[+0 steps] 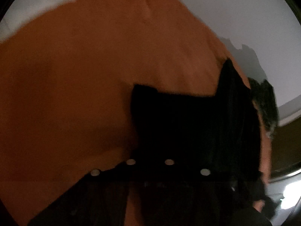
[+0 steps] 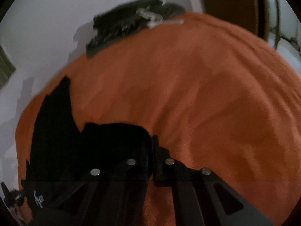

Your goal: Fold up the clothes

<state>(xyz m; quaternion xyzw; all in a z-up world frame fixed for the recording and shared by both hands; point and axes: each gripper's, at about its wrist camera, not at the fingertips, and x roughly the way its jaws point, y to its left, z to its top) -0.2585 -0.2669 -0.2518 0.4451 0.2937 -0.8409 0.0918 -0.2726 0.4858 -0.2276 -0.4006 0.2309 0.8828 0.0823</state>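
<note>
Left wrist view: left gripper (image 1: 175, 101), fingers in dark silhouette, opening impossible to judge; orange cloth (image 1: 90, 79) fills the frame from 8 to 1 o'clock, against the fingers.

Right wrist view: right gripper (image 2: 151, 141), fingers pressed together, pinching orange cloth (image 2: 197, 98); dark clothes (image 2: 122, 28) at 11 o'clock.

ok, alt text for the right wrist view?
An orange fleece-like garment fills most of the blurred frame, draped over the right gripper, whose black fingers sit close together with cloth between them. Behind it lie a dark folded cloth pile and a white surface.
</note>
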